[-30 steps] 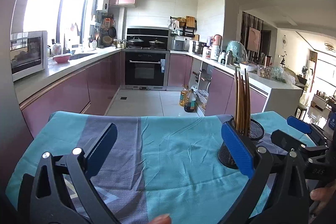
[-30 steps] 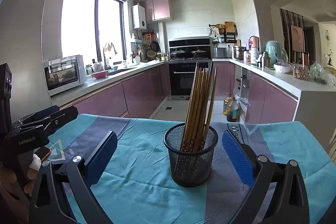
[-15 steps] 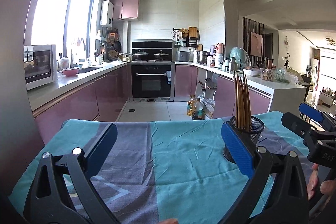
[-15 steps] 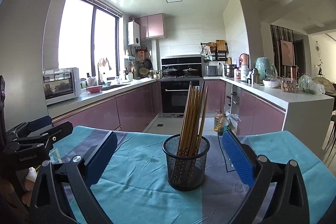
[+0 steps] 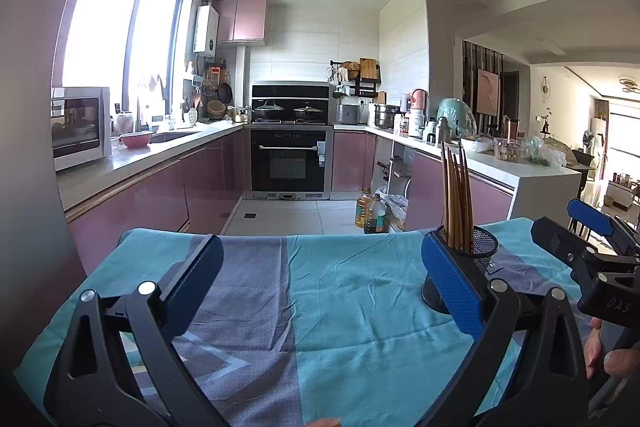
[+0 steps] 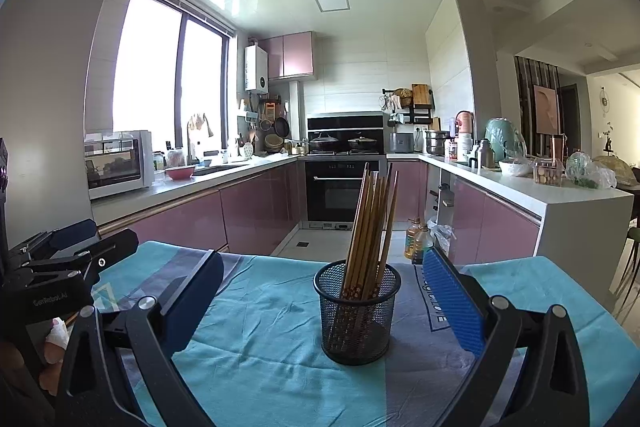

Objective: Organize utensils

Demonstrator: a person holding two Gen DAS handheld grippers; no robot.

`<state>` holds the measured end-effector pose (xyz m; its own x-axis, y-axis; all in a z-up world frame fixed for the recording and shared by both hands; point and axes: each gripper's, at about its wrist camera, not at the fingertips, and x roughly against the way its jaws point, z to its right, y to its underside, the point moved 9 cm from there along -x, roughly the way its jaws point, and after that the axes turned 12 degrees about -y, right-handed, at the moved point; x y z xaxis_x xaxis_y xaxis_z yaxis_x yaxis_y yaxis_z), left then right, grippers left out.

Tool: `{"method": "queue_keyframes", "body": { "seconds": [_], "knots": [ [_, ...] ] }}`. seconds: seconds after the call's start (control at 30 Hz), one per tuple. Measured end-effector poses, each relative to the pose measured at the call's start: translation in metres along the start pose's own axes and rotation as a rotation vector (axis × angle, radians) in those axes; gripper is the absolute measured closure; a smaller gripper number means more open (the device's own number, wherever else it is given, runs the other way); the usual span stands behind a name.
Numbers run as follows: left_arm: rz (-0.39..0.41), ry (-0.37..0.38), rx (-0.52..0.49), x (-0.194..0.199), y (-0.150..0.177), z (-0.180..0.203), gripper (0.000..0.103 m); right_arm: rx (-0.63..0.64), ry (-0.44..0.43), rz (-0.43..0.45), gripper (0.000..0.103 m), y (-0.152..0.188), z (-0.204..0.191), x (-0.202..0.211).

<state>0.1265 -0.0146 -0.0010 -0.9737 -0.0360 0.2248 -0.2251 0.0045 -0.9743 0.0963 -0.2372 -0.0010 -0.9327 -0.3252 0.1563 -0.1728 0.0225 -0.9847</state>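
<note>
A black mesh cup stands upright on the teal and grey tablecloth, holding several wooden chopsticks. My right gripper is open, its blue pads on either side of the cup and a little short of it, touching nothing. In the left wrist view the same cup shows behind the right pad, with the chopsticks sticking up. My left gripper is open and empty above the cloth. The right gripper's body appears at the right edge there, the left gripper's body at the left edge of the right wrist view.
Beyond the table's far edge lies a kitchen floor with oil bottles, an oven, pink cabinets and a white counter crowded with jars and kettles. A microwave sits on the left counter. A hand holds the right gripper's handle.
Both cameras have tilted upward and drawn back slightly; the cup and cloth sit lower in view. Both grippers stay open and the cup has not moved.
</note>
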Motion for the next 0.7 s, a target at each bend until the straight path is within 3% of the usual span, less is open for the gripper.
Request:
{"method": "queue_keyframes", "body": {
  "seconds": [0.7],
  "knots": [
    [0.003,-0.001,0.005,0.003,-0.0026,0.002,0.006,-0.003,0.005,0.016,0.006,-0.0032,-0.0009,0.0021]
  ]
}}
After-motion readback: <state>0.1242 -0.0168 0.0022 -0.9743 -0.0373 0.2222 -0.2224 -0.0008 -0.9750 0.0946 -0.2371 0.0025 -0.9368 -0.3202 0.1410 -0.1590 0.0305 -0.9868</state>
